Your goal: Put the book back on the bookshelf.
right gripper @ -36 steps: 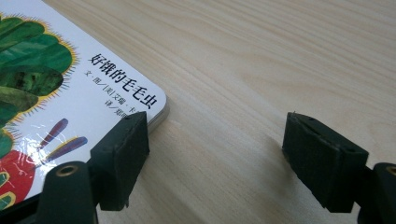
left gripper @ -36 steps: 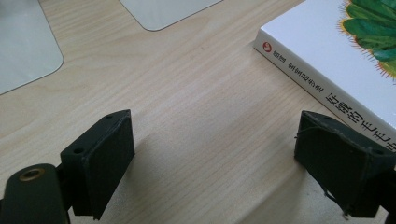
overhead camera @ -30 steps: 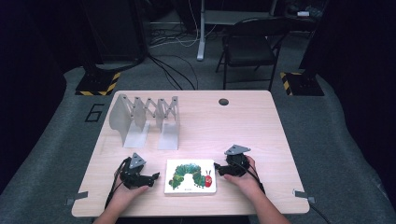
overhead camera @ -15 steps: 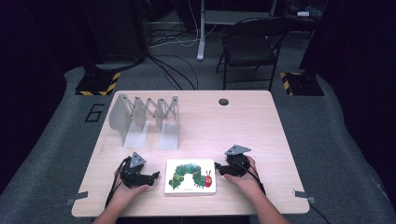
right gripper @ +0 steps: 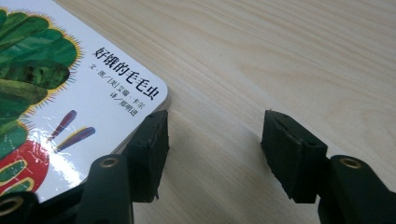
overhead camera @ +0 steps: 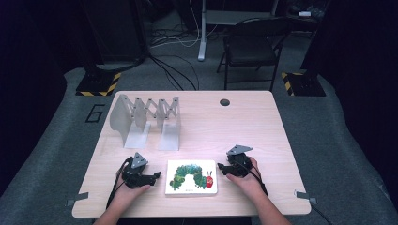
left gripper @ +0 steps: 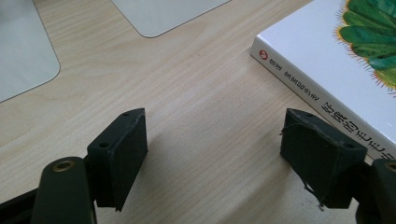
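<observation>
Two claws flank a white board book with a green caterpillar on its cover (overhead camera: 192,176), which lies flat near the front edge of the pale wooden surface (overhead camera: 263,126). At the book's left, the left claw (overhead camera: 154,175) rests low with its jaws spread wide, nothing between them; the book's spine edge lies just beside one jaw in the left gripper view. At the book's right, the right claw (overhead camera: 220,168) is also spread open (one jaw sits right against the book's rounded corner, touching or nearly so). Farther back on the left stands a grey folding metal book rack (overhead camera: 145,120), well apart from both.
</observation>
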{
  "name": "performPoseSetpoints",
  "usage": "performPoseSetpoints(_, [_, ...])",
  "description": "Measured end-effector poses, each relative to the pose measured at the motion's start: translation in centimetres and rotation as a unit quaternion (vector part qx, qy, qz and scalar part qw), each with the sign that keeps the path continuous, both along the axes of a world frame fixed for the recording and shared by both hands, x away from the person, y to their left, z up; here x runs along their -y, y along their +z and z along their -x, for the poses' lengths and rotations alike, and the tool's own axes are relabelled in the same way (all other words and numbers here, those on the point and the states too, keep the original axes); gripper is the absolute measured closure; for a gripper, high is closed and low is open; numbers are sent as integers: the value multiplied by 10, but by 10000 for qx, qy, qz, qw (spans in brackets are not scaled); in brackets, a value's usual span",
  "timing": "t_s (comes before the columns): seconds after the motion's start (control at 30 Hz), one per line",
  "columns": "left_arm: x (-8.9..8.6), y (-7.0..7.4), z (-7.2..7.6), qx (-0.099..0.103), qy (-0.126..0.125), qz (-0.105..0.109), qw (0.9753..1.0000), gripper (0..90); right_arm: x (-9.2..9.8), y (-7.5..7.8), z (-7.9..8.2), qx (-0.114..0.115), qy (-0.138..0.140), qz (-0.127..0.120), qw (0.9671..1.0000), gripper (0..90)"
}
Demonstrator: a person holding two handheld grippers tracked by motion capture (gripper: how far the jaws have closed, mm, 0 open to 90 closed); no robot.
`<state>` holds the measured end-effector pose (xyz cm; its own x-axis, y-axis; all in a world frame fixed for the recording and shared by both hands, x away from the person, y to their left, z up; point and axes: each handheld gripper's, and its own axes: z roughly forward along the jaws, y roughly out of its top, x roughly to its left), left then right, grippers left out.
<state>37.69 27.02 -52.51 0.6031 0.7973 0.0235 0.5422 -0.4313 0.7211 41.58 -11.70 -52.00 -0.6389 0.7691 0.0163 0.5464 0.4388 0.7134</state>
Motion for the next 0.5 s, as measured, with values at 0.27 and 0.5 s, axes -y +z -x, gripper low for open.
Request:
performPoseSetpoints(0.27, [0,11,5,-229,-46,-67,9997,296,-1,7,0,-211,-61,8,9998,436])
performPoseSetpoints(0.5, [7,19,18,-348,-228,-8,9991,296,1,13,-3,-422,-125,-79,9990,456])
